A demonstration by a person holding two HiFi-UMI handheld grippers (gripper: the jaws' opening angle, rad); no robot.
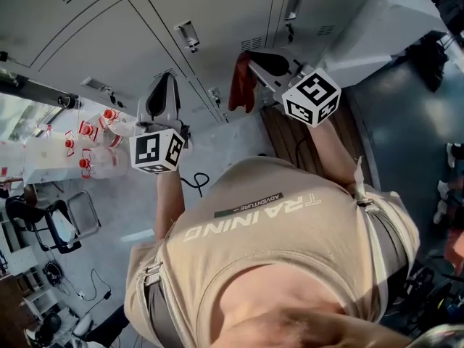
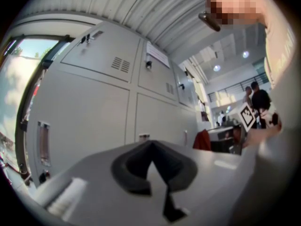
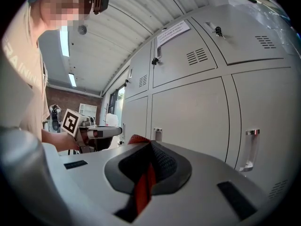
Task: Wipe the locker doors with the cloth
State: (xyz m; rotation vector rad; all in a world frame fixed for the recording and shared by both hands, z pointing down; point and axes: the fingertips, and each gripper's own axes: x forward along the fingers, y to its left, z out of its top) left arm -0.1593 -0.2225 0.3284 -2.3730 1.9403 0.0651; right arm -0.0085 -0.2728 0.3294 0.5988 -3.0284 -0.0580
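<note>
Grey locker doors (image 1: 217, 13) fill the wall ahead of me; they also show in the left gripper view as locker doors (image 2: 94, 112) and in the right gripper view as locker doors (image 3: 197, 112). My right gripper (image 1: 251, 61) is shut on a red cloth (image 1: 243, 85) that hangs from its jaws just in front of the doors. In its own view the red cloth (image 3: 145, 185) runs between the pads of the right gripper (image 3: 149, 144). My left gripper (image 1: 170, 80) is held to the left of it, a little off the lockers. The left gripper (image 2: 151, 144) is shut with nothing in it.
Water bottles with red caps (image 1: 94, 143) stand on the floor at the left, near a black chair (image 1: 51, 227). A black cable (image 1: 196, 183) lies by my feet. A wooden platform (image 1: 290, 133) and a white cabinet (image 1: 391, 20) sit at the right. People (image 2: 256, 98) stand far off.
</note>
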